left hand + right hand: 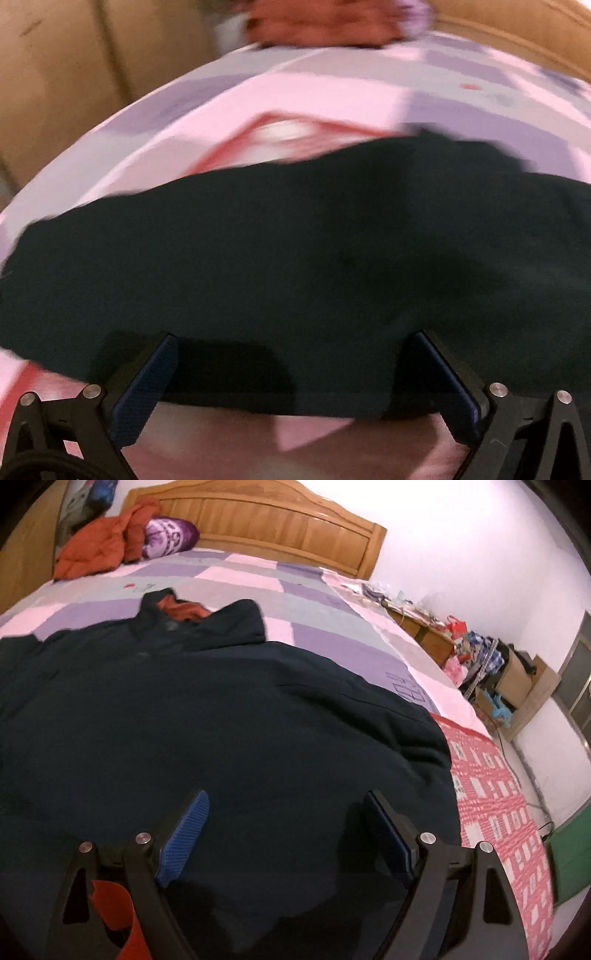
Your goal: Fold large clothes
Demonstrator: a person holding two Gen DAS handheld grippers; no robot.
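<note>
A large dark navy jacket with an orange lining at its collar lies spread on a bed with a pink and purple patchwork cover. It also shows in the blurred left wrist view. My right gripper is open and empty, just above the jacket's lower part. My left gripper is open and empty, over the jacket's near edge. An orange strip shows under the right gripper's left finger.
An orange garment and a purple patterned pillow lie at the wooden headboard. A red and white patterned sheet hangs at the bed's right side. Cluttered boxes and bags stand along the white wall.
</note>
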